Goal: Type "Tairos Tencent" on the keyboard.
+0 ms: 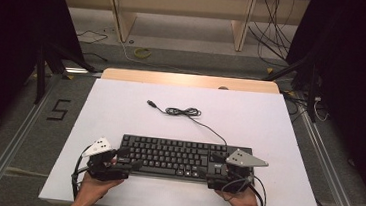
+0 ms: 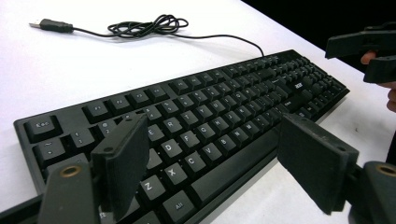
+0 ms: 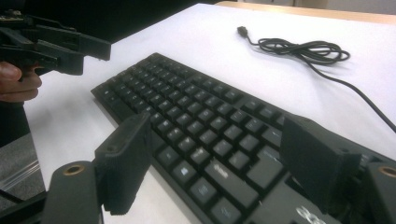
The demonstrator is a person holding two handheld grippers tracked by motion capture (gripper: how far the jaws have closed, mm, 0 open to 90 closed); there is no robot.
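Keyboard (image 1: 181, 158), black and single, lies flat on the white worktop (image 1: 120, 107) toward its near edge, long side running left to right, with one pair of tongs at each of its two ends. In the high view the left tongs (image 1: 124, 160) sit at the keyboard's left end and the right tongs (image 1: 211, 171) at its right end, each held in one of the person's hands that come in from the near edge. The left gripper view shows the left tongs (image 2: 212, 163) open, jaws spread wide apart: one jaw hangs over the left-hand keys near the number and letter rows, the other stands just off the keyboard's near edge above the bare worktop, so the near left corner lies between them; whether either jaw touches the keyboard cannot be told. The right gripper view shows the right tongs (image 3: 217, 161) likewise open, one jaw off the near edge and the other over the right end of the keyboard, with the near right corner between them. One thin black cable (image 1: 204, 125) runs from the keyboard's far edge out over the worktop, loops into one loose coil (image 1: 182, 112) well beyond the keys, and ends in one plug (image 1: 152, 103) lying farther to the left
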